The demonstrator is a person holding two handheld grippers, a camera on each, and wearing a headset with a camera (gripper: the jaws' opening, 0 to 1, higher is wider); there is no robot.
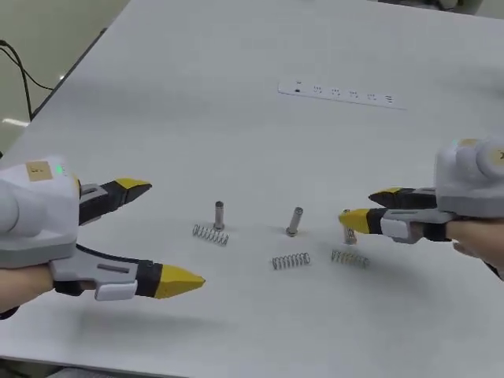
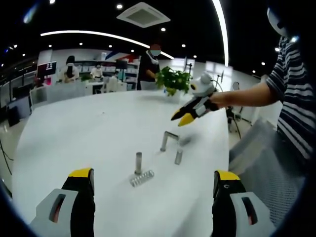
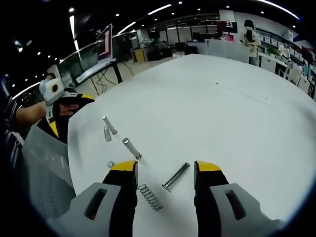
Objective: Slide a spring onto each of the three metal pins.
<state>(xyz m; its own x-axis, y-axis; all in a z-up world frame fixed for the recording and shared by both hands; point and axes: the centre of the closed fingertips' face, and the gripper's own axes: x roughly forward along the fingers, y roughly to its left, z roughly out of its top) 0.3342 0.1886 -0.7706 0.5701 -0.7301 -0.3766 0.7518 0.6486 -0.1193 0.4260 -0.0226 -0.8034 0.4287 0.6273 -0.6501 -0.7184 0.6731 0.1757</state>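
Metal pins (image 1: 295, 221) and loose springs (image 1: 290, 261) rest on the white table (image 1: 236, 118); no spring is fitted yet. Left gripper (image 1: 161, 232): wide open, empty. Right gripper (image 3: 166, 170): open, empty, straddling one pin (image 3: 176, 177); next, probably, grasp it.

Rightmost pin (image 1: 350, 237), top behind the right tool (image 1: 359, 205); that tool's rear cut off at the edge

Wide-apart fingers (image 2: 79, 190) of the left gripper (image 2: 154, 174), spring (image 2: 141, 177) just beside nearest upright pin (image 2: 138, 163)
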